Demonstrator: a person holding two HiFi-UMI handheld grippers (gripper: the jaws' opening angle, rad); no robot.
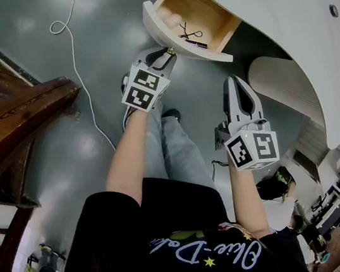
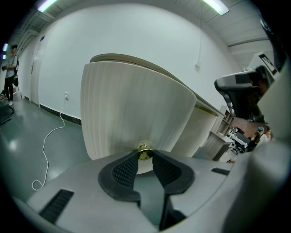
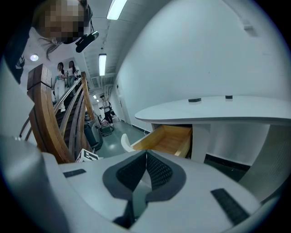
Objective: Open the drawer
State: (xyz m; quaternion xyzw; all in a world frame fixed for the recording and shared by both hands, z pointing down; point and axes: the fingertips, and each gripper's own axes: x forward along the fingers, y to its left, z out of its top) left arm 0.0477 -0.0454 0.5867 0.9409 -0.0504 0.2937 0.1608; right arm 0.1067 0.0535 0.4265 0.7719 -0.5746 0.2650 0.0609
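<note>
Left gripper (image 2: 145,154) fingers clamping brass knob (image 2: 145,149), drawer (image 1: 191,4) open, right gripper (image 3: 146,154) fingers closed, empty

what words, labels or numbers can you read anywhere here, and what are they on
"Olive-D...": white script on the person's black shirt, seen upside down, the rest cut off; the reading is uncertain.
Marker cube on the left tongs, and the one on the right tongs: square black-and-white codes only, no letters.
Drawer: no print visible.

Bright, even light from ceiling tubes (image 3: 116,8); fisheye bending, dark corners; mostly sharp.
</note>
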